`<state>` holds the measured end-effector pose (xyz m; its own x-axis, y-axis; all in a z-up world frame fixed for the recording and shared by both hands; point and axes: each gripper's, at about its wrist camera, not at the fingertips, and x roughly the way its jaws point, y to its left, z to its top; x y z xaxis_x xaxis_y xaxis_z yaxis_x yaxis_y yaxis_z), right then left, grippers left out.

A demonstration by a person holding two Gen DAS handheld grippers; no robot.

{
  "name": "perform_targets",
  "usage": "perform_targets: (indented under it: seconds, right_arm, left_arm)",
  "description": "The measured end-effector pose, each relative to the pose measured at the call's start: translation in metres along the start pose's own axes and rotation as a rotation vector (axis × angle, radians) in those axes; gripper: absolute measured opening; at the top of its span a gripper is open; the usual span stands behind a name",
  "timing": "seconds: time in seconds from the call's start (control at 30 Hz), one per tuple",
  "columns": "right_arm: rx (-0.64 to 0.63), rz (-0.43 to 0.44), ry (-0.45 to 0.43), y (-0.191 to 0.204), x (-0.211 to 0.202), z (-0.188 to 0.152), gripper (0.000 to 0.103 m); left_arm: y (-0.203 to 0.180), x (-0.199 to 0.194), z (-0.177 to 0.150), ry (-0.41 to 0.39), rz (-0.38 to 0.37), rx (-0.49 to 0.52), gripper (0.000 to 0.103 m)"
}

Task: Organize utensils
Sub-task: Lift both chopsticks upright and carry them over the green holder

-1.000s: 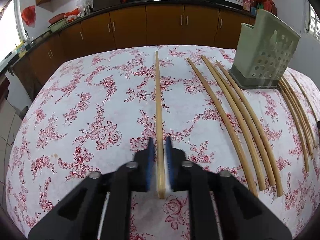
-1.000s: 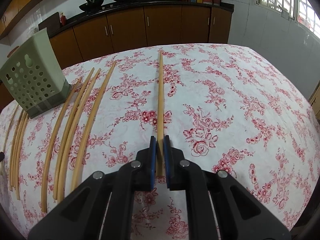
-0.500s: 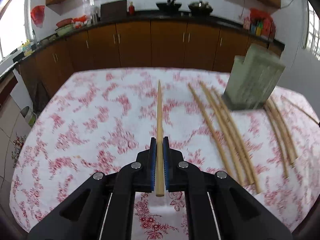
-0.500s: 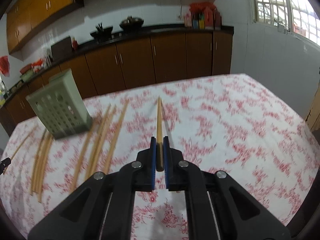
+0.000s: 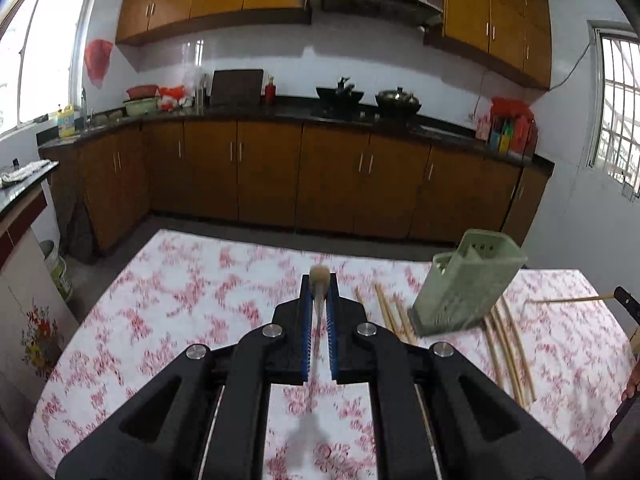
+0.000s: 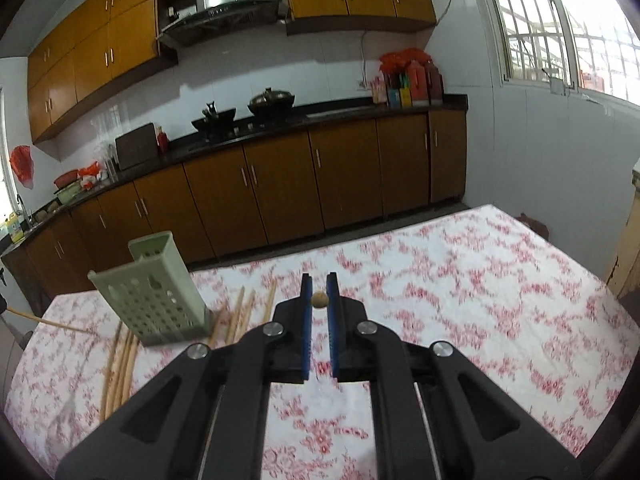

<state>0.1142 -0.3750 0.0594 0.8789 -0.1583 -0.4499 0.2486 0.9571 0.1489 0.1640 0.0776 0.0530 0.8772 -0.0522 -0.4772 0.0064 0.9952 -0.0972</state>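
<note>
My left gripper (image 5: 319, 292) has its jaws closed on a chopstick (image 5: 320, 276) raised off the worktop (image 5: 192, 292), seen end-on. My right gripper (image 6: 319, 300) likewise pinches a second chopstick (image 6: 319, 300), pointing at the lens. The green holder (image 5: 464, 288) stands tilted near the worktop's far edge, loose chopsticks (image 5: 508, 348) lying on both sides of it. The floral cloth is bare toward the far-left corner and the right edge. No writing is legible.
</note>
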Motion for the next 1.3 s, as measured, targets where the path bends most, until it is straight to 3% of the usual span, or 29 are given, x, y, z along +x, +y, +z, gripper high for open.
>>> perform_targets:
  seconds: [0.37, 0.63, 0.97, 1.1, 1.3]
  right_arm:
    - [-0.015, 0.007, -0.046, 0.009, 0.003, 0.030, 0.008]
    - [-0.029, 0.078, -0.129, 0.026, -0.012, 0.085, 0.008]
    - [0.006, 0.272, -0.249, 0.060, -0.054, 0.157, 0.008]
    - [-0.012, 0.338, -0.238, 0.081, -0.055, 0.158, 0.008]
    - [-0.060, 0.354, -0.166, 0.107, -0.031, 0.138, 0.008]
  left_arm:
    - [-0.005, 0.000, 0.019, -0.039, 0.021, 0.005, 0.007]
    - [-0.014, -0.006, 0.049, -0.085, 0.010, -0.001, 0.007]
    - [-0.056, -0.036, 0.111, -0.191, -0.127, 0.009, 0.007]
    - [-0.082, -0.035, 0.117, -0.197, -0.183, 0.017, 0.007]
    - [-0.108, -0.012, 0.103, -0.142, -0.235, 0.026, 0.007]
